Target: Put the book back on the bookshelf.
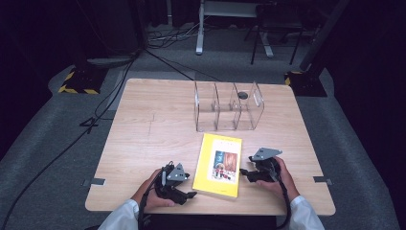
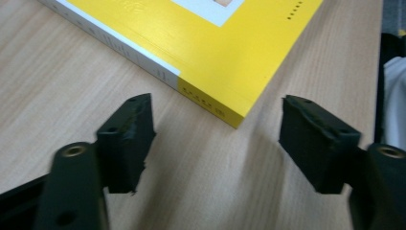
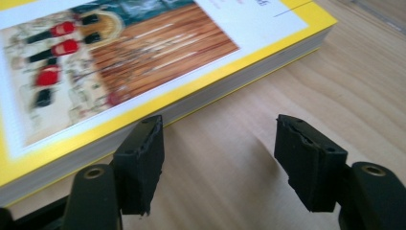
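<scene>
Yellow book lies flat between two spread grippers, near the lower middle of the high view.

The yellow book (image 1: pixel 218 164) rests on the surface (image 1: pixel 143 129) with its long axis running up the frame toward the clear divider rack (image 1: pixel 229 106). The left gripper (image 1: pixel 184 193) sits just off the book's lower left corner, jaws apart and empty; in its own view that corner points between them. The right gripper (image 1: pixel 244 172) faces the book's right long edge, jaws spread, one pad (image 3: pixel 140 158) just beside the page edge. Both look about equally near.
</scene>
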Demonstrator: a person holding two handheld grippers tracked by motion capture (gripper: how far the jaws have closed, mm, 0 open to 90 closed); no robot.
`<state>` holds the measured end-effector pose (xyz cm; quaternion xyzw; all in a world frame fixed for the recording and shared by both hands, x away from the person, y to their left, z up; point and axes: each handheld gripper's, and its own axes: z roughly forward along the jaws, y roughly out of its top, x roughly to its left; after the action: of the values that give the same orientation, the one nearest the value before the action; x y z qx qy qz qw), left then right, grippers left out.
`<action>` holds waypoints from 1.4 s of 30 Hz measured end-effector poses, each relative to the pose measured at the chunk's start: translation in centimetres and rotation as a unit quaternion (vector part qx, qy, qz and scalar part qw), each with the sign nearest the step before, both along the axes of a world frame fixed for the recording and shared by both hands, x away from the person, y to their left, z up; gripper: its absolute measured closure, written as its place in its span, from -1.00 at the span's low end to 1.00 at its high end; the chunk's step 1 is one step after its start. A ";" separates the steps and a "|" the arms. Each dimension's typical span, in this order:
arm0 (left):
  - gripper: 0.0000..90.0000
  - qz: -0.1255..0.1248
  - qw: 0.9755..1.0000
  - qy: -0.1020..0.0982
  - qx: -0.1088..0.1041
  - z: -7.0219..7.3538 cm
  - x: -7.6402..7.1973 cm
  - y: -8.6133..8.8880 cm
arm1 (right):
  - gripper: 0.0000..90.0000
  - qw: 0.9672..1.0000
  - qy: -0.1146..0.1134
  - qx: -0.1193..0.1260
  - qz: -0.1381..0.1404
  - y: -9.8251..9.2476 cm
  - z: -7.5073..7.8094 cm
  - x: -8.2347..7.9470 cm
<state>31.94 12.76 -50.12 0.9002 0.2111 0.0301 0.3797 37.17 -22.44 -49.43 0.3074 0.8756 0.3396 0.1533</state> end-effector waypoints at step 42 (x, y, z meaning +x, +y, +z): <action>-0.43 -0.008 0.999 -0.038 0.020 -0.2 0.7 -1.9 | 0.67 0.971 0.087 -0.100 0.201 3.3 2.1 -2.7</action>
<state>32.60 10.82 -50.28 0.9075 0.1883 0.0658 0.3697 34.48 -19.17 -47.36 0.1362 0.9589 0.2464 0.0348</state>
